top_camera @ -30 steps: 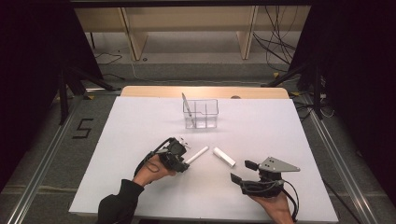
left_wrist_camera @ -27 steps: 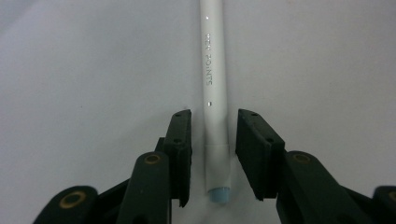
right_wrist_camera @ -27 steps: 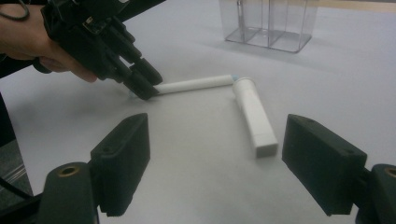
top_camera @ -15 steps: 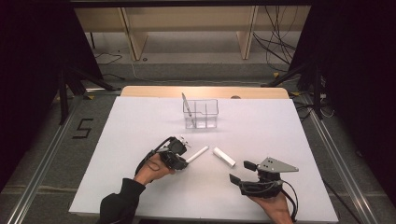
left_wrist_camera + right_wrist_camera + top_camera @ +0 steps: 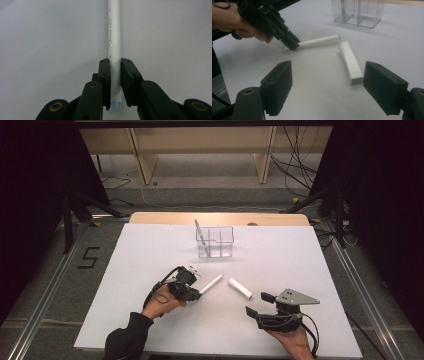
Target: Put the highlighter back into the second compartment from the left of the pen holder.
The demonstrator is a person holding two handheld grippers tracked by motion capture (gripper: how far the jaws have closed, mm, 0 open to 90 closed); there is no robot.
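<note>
Down on the white bench (image 5: 150, 255), left gripper (image 5: 115, 75) has just been closing and now clamps the white tube (image 5: 115, 37) right at its tail end. Right gripper (image 5: 327, 85) hangs wide apart near the white cap (image 5: 350, 63). Such an end-grip could let it pivot or droop when lifted.

Left gripper (image 5: 194, 290) low, its fingers just closing to clamp; right gripper (image 5: 257, 305) spread wide.
</note>
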